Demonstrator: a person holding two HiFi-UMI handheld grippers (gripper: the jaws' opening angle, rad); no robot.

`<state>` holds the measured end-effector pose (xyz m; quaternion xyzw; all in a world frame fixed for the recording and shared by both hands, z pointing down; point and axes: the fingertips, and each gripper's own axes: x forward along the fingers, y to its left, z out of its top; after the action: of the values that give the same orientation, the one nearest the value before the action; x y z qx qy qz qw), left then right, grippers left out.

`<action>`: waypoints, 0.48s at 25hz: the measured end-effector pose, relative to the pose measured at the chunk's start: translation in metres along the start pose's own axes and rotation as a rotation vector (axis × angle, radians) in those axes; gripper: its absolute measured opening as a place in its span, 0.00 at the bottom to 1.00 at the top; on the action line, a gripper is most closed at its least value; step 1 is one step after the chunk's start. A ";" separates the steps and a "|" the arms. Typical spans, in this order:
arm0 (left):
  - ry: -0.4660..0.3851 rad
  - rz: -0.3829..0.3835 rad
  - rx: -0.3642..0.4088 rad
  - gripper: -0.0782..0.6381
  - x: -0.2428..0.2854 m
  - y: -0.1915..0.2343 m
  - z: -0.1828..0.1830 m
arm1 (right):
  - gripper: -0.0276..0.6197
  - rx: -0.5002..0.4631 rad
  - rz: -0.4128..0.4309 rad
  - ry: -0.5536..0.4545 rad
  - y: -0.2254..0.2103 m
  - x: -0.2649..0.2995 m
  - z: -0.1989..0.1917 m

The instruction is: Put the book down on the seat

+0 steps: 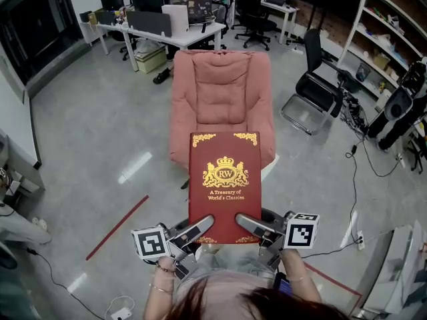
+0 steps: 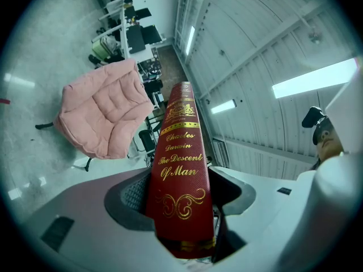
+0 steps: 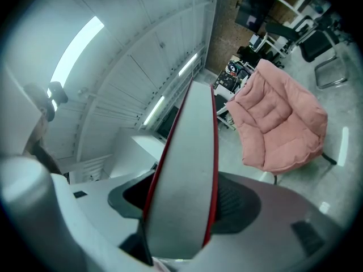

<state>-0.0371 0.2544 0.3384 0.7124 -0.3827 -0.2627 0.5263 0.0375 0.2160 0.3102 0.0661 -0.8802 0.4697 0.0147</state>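
Note:
A red hardback book with gold print is held flat in the air in front of me, over the floor just short of the pink armchair. My left gripper is shut on the book's near left corner, at the spine side. In the left gripper view the gold-lettered spine fills the gap between the jaws, with the armchair behind. My right gripper is shut on the near right corner. The pale page edge sits between its jaws in the right gripper view, the armchair beyond.
A black office chair stands right of the armchair, a white desk with monitors behind it. Shelving lines the right wall. Red tape and cables lie on the grey floor.

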 end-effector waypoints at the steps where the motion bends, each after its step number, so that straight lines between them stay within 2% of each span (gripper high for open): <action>1: 0.000 -0.001 0.001 0.49 0.000 0.000 0.001 | 0.49 0.002 0.000 -0.001 -0.001 0.001 0.000; 12: 0.018 0.005 0.011 0.49 0.011 0.007 0.014 | 0.49 0.014 -0.003 -0.013 -0.013 0.008 0.010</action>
<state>-0.0439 0.2361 0.3414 0.7167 -0.3811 -0.2530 0.5263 0.0314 0.1994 0.3157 0.0704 -0.8769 0.4755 0.0093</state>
